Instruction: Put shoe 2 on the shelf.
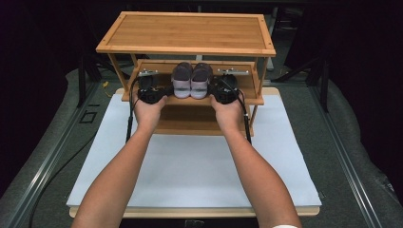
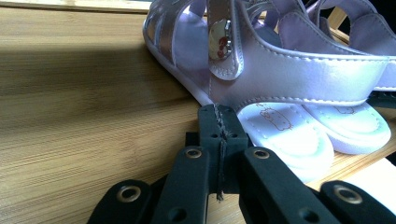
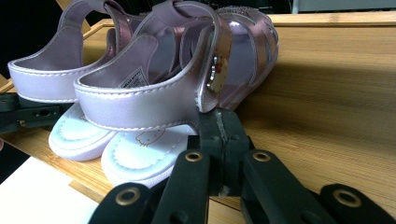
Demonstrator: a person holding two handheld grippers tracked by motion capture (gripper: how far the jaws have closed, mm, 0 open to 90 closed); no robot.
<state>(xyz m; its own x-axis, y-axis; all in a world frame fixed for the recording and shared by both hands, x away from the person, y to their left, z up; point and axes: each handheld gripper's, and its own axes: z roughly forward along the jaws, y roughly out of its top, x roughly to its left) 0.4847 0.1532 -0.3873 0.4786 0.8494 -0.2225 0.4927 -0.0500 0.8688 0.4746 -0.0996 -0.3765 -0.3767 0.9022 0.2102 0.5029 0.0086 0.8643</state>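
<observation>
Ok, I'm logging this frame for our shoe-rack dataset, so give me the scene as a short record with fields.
setting: bamboo rack on a white mat
items: pair of lilac sandals, side by side on the middle shelf, heels toward the person
left claw: shut, at the left sandal's outer side
right claw: shut, at the right sandal's outer side

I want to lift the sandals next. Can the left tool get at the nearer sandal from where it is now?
Probably yes. The left tool is closed, its tips right at the outer side of the nearer sandal on the middle shelf, nothing between them. It must open first; whether it already touches is unclear.
</observation>
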